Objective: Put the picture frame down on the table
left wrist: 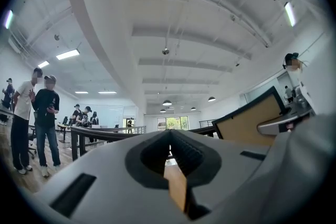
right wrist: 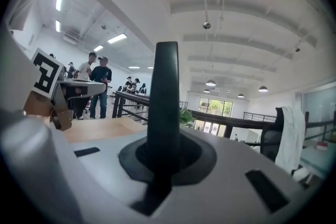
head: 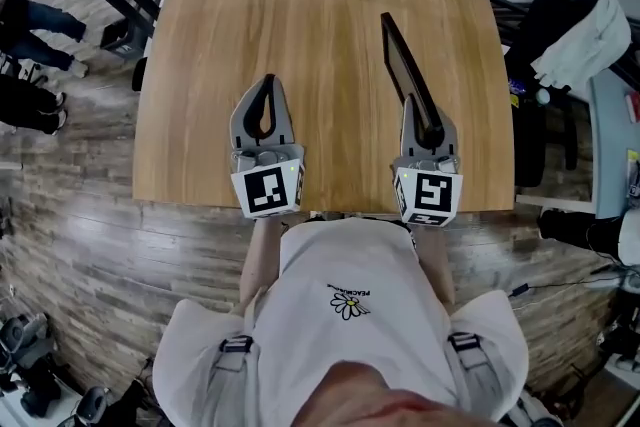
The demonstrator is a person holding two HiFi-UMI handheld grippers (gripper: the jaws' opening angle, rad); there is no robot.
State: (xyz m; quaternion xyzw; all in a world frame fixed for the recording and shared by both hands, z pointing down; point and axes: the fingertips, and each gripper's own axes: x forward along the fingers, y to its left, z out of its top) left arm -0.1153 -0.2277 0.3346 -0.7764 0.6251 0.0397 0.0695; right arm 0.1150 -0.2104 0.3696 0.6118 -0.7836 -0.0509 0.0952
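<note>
Our right gripper [head: 424, 117] has its jaws clamped on the near edge of the picture frame [head: 403, 65], which stands on edge ahead of them over the wooden table [head: 320, 45]. The jaws of our left gripper [head: 268, 83] are together, with nothing between them.

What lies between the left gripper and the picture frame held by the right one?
Nothing: only bare wooden table separates the left gripper from the picture frame, as the head view shows.
</note>
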